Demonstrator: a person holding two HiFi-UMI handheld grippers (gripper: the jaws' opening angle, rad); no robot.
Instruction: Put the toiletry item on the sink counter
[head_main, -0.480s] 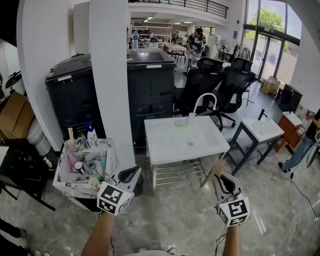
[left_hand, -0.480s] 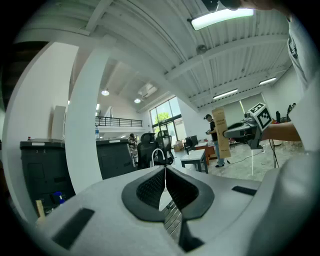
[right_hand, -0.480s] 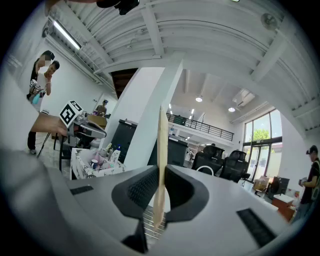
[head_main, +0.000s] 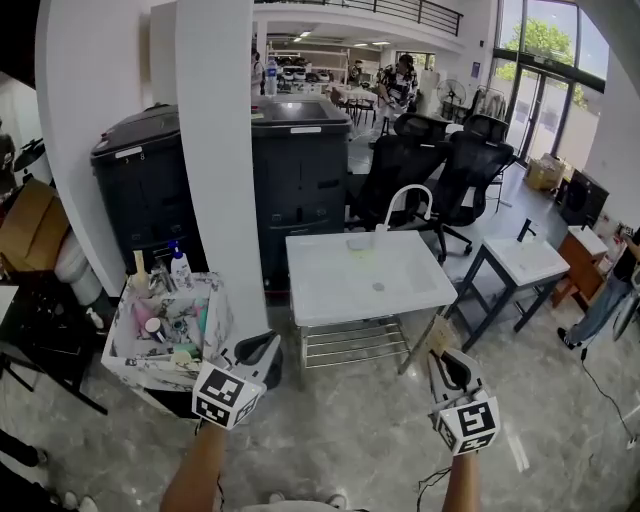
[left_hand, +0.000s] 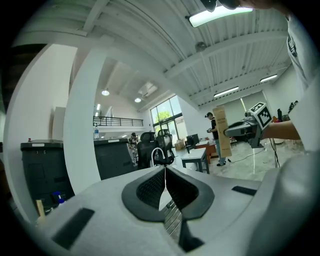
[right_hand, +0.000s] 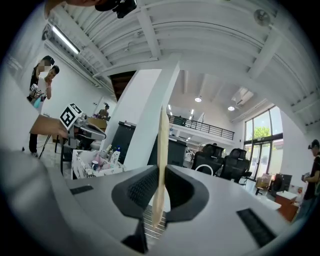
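The white sink counter (head_main: 330, 290) with its curved faucet (head_main: 405, 200) stands ahead of me on a metal frame. My right gripper (head_main: 441, 352) hovers in front of its right corner, shut on a thin flat tan toiletry item (head_main: 438, 335). That item stands edge-on between the pads (right_hand: 162, 150) of the right gripper (right_hand: 161, 180), and shows as a tan slab (left_hand: 221, 132) in the left gripper view. My left gripper (head_main: 262, 350) is low, beside the patterned basket of toiletries (head_main: 165, 325). This left gripper (left_hand: 165, 172) is shut with nothing in it.
A wide white pillar (head_main: 215, 150) rises between the basket and the counter. Black cabinets (head_main: 300, 170) and office chairs (head_main: 440, 160) stand behind. A second small sink table (head_main: 525, 262) is at the right, with a person's legs (head_main: 600, 305) beyond. The floor is grey marble.
The view has drifted slightly, so the basket and counter sit a little left of before. Both grippers hold their places, the right one still shut on the tan item.
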